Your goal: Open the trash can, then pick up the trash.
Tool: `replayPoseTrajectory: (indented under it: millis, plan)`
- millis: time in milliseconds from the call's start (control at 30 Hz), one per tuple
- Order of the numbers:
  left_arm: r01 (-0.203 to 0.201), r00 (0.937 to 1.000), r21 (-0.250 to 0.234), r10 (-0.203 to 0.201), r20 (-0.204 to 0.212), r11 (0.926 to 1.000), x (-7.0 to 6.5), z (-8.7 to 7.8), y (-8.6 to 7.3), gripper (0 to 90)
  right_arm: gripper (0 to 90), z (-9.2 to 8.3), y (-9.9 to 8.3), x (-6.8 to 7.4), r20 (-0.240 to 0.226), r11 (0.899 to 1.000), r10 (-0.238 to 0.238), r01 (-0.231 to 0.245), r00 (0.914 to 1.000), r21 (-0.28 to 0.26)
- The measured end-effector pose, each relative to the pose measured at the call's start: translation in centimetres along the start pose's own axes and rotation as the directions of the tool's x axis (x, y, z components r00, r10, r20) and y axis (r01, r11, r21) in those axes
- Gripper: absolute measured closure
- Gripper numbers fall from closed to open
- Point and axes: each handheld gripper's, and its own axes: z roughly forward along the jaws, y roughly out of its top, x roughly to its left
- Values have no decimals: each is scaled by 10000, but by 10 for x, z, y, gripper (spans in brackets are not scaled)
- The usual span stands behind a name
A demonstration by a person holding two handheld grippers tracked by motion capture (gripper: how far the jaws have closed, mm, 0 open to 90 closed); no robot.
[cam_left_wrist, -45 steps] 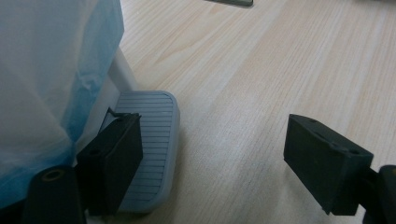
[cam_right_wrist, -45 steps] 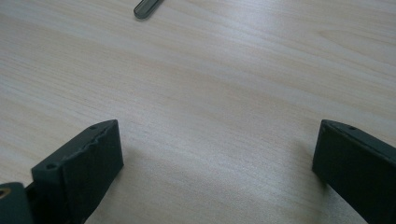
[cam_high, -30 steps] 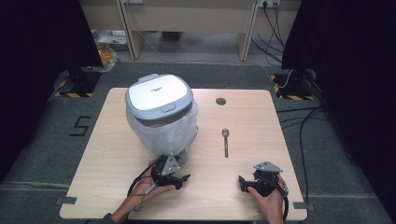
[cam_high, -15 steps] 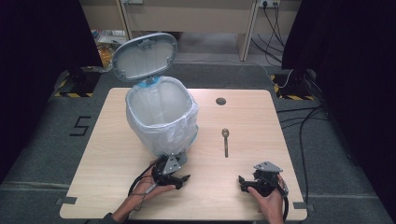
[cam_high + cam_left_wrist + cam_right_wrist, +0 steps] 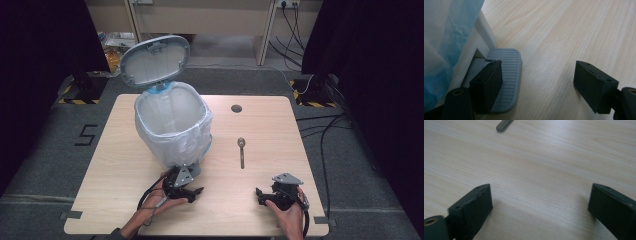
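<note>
Jaws of both grippers stand spread: left gripper [image 5: 186, 191] presses one jaw on the grey ribbed pedal [image 5: 506, 75] of the white bag-lined pedal bin [image 5: 172, 125], lid [image 5: 154, 59] raised, interior contents unclear; right gripper [image 5: 267, 196] rests on the pale wooden bench [image 5: 260, 130] near its front edge, metal spoon [image 5: 241, 151] lying apart ahead.

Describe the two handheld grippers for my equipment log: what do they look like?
Both are black two-jaw tools. The left gripper and right gripper each carry a grey three-cornered plate on top and trail a thin black cable. Up close, the jaws are blocky black pads with small screw holes; the right gripper's pad edge looks slightly ridged. Both forearms look bare, with no sleeves visible.
</note>
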Motion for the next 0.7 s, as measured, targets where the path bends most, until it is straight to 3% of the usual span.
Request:
replayPoseTrajectory:
  millis: [33, 67, 133, 433, 567, 700]
  plan:
    - [0, 10000, 0, 0, 0, 10000, 0, 0, 0, 227, 103, 0, 0, 0, 0, 10000, 0, 0, 10000, 0]
    - [0, 10000, -5, 0, -1, 10000, 0, 0, 0, 227, 193, -1, 0, -2, -200, 9997, -55, 50, 9998, -225]
    - [0, 10000, -3, 0, 11, 10000, 0, 0, 0, 227, 156, -2, 1, -2, -252, 9995, 50, -57, 9997, -315]
    - [-14, 10000, 0, 14, 3, 10000, 0, 0, 0, 227, 169, -6, 15, -1, -181, 9966, -183, 168, 9997, -810]
    - [-25, 10000, -11, 25, -12, 10000, 0, 0, 0, 227, 241, -2, 24, 3, -270, 9943, -552, 525, 9981, -927]
    - [-63, 10000, -7, 63, -14, 10000, 0, 0, 0, 227, 249, 6, 34, 8, -299, 9930, -600, 566, 9978, -1034]
